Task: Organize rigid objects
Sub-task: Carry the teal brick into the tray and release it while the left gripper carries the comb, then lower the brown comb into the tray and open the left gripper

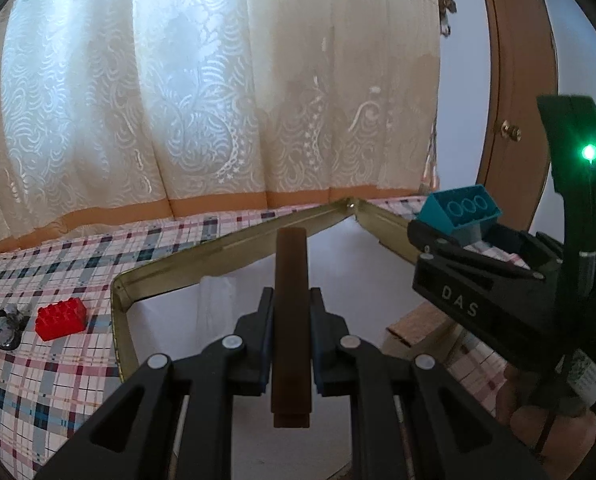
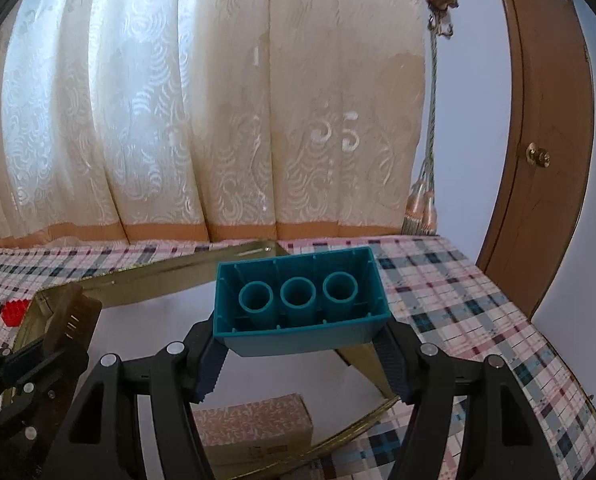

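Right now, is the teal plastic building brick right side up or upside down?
Tipped over: the teal plastic building brick shows its hollow underside with three tubes to the camera.

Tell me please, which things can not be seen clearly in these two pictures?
- Tray floor, left wrist view: the left gripper and its brown block cover the middle.
- Patterned box, right wrist view: the right gripper and teal brick hide part.
- Grey object, left wrist view: too small, blurred.
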Demonstrator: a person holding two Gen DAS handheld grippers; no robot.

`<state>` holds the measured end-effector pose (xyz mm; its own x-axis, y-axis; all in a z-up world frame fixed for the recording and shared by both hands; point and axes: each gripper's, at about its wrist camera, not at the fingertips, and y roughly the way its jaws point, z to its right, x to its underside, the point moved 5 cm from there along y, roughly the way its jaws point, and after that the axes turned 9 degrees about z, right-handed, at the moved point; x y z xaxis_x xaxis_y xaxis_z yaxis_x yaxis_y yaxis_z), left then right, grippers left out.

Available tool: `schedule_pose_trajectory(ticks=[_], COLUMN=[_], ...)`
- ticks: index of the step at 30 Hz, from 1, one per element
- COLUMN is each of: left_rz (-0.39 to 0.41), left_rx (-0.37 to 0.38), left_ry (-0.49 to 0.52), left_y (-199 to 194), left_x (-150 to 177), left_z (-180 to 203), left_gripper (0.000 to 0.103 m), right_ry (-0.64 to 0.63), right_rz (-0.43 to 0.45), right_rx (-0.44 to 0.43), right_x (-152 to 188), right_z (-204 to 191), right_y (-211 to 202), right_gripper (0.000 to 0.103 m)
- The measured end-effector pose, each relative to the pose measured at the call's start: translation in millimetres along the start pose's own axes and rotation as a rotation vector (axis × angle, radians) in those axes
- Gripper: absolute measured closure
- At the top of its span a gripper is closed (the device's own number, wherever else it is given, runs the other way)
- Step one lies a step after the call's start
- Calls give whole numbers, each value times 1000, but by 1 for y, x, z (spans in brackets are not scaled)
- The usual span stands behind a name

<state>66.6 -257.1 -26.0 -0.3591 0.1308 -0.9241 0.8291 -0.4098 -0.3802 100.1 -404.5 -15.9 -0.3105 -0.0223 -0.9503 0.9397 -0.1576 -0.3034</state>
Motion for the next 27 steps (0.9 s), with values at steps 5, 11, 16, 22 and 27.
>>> schedule_pose_trajectory(ticks=[5, 11, 16, 22, 27], left_rz=[-22, -13, 32, 112, 96], left_rx=[-20, -46, -108, -137, -153], left_ry=[6, 36, 38, 24, 12], left_y=[5, 4, -5, -22, -21], left_x=[4, 5, 2, -2, -1], left_z=[-2, 0, -3, -6, -10], left_gripper=[89, 87, 13, 0, 0], right_ry=[-7, 6, 48, 81, 67], right_rz=[-28, -37, -34, 106, 174], right_rx=[-7, -35, -43, -4, 54], right_x=[6, 9, 9, -5, -10], right_z=[-4, -7, -4, 3, 10], right_y=[5, 6, 5, -16, -30], right_gripper=[35, 34, 32, 15, 15])
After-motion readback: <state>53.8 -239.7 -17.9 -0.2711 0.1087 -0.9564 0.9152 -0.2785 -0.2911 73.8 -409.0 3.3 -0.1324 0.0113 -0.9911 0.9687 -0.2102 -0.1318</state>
